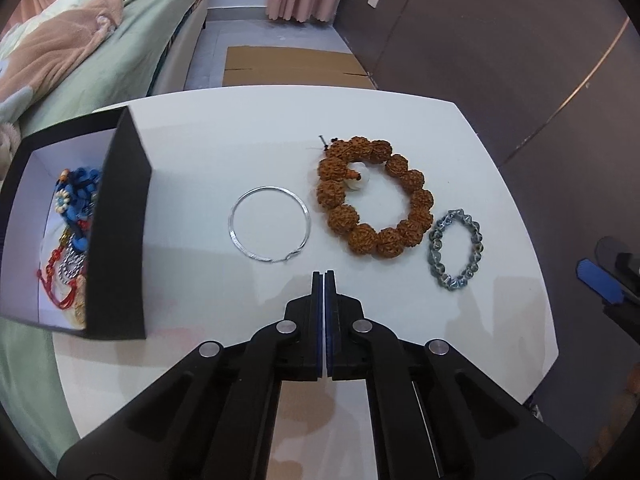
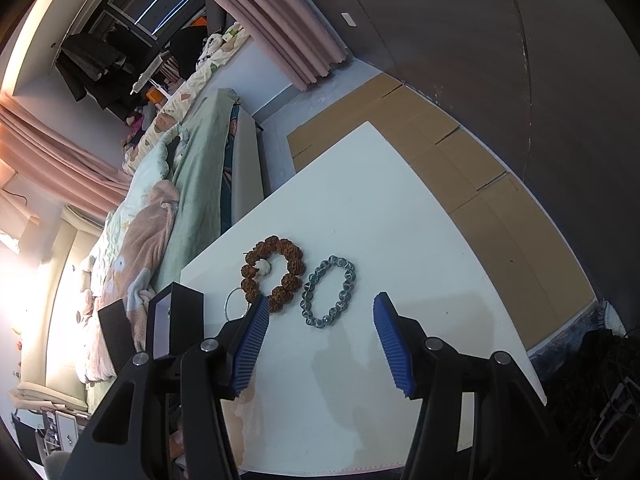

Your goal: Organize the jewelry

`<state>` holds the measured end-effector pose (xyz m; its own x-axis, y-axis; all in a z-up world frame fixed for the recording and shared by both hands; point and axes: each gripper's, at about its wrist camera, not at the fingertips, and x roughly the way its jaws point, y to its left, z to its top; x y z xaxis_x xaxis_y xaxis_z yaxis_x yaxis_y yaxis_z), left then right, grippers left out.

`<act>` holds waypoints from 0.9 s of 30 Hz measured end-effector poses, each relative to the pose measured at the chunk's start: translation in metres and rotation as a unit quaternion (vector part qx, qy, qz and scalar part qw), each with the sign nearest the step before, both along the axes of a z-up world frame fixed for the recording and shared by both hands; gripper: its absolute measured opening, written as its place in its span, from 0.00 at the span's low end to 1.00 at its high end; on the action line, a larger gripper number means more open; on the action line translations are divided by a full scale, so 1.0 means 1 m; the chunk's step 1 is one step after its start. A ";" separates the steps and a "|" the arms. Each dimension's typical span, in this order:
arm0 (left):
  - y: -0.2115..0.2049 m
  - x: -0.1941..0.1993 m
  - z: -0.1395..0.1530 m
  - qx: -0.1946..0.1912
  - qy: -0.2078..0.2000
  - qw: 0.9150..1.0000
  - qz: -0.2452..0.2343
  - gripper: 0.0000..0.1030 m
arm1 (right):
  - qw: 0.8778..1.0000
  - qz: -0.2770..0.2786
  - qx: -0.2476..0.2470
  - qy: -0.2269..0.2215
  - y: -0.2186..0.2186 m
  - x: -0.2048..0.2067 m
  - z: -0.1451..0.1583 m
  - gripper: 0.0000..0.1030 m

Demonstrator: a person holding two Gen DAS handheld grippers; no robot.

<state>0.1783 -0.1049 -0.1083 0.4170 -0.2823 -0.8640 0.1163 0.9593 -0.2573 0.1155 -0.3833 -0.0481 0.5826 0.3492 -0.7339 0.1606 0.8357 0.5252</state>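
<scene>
Inside, the black box (image 1: 116, 236) holds tangled jewelry (image 1: 74, 236) (blue, red).

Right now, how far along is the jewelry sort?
Done: several pieces lie in the black box. In hand: nothing; left gripper shut and empty, right gripper open. Left on the white table: silver bangle, brown bead bracelet, grey bead bracelet.

Orange-brown bead bracelet (image 1: 374, 196), white table (image 1: 224, 152)
</scene>
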 end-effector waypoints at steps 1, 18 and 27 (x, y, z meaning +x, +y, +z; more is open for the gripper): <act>0.004 0.000 0.002 -0.002 -0.001 1.000 0.005 0.02 | 1.000 0.000 -0.001 0.000 0.000 0.000 0.000 0.53; -0.004 0.016 0.003 0.034 -0.029 0.999 -0.018 0.20 | 1.000 -0.007 -0.003 0.005 -0.003 0.001 -0.002 0.53; -0.013 0.025 -0.010 0.070 -0.030 0.996 -0.056 0.20 | 1.000 -0.006 -0.001 0.002 -0.009 0.005 0.000 0.53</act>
